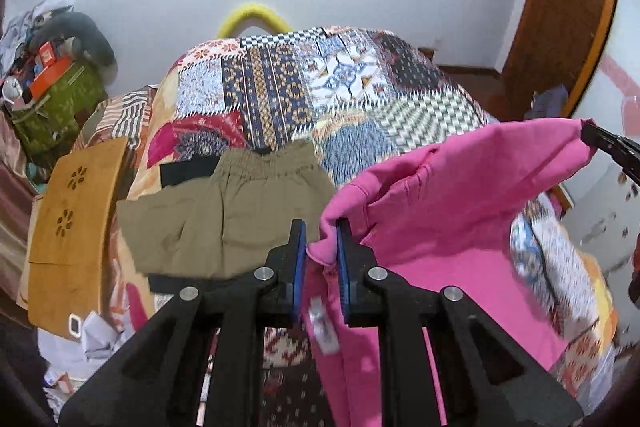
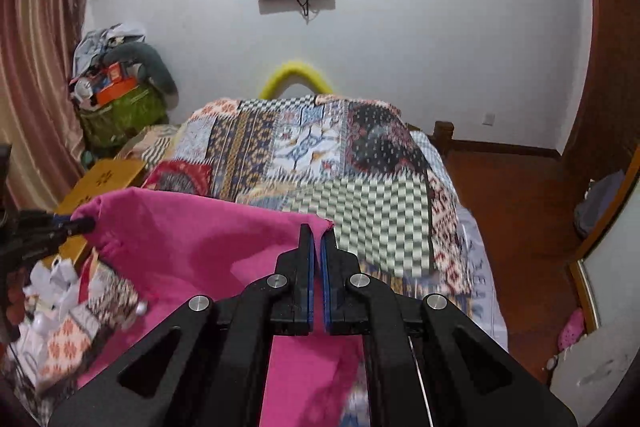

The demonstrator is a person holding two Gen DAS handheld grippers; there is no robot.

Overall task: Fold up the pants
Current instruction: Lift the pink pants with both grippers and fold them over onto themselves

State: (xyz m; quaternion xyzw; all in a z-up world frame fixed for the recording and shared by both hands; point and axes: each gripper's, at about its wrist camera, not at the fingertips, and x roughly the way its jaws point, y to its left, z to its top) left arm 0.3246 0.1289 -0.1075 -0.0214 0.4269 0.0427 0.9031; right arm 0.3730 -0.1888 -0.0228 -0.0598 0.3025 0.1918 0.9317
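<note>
Holding the pink pants (image 1: 460, 187) stretched between both tools above the bed (image 1: 360, 99), the step calls for level corners and even tension before laying down. Left tool (image 1: 321, 239) is nearly closed, pinching one edge of the fabric. Right tool (image 2: 316, 247) is likewise clamped on the opposite corner. Folded khaki shorts (image 1: 224, 215) lie beside.

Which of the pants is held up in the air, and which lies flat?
The pink pants hang between both hand-held grippers; the khaki pants lie flat on the bed.
</note>
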